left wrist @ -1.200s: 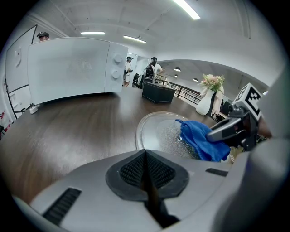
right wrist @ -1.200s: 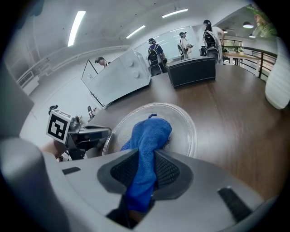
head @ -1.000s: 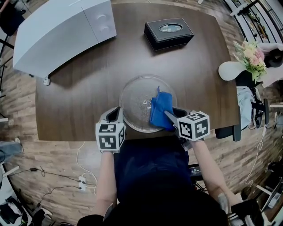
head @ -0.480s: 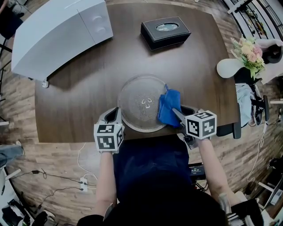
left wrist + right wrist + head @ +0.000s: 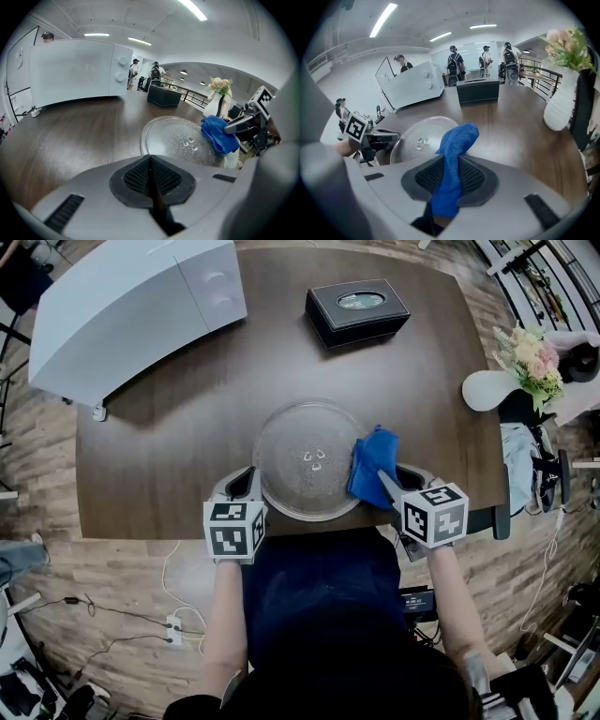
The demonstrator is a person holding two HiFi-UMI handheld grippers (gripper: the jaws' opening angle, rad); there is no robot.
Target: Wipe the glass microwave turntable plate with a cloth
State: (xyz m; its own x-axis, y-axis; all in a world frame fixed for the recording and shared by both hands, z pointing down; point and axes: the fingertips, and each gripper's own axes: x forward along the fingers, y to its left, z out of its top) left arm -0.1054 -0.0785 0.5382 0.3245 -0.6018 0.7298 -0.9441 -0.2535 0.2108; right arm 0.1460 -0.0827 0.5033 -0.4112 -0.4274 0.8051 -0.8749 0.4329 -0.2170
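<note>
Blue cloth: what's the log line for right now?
right gripper: shut on blue cloth | cloth: over glass plate right rim | left gripper: shut, empty, beside plate

A dark wooden table (image 5: 169, 456) carries a white microwave (image 5: 131, 306) across its far left corner. A black tissue box (image 5: 357, 310) sits near the far edge. A white vase (image 5: 492, 388) of pale flowers (image 5: 530, 352) stands at the right edge. Cables and a power strip (image 5: 173, 622) lie on the plank floor (image 5: 122, 568).
</note>
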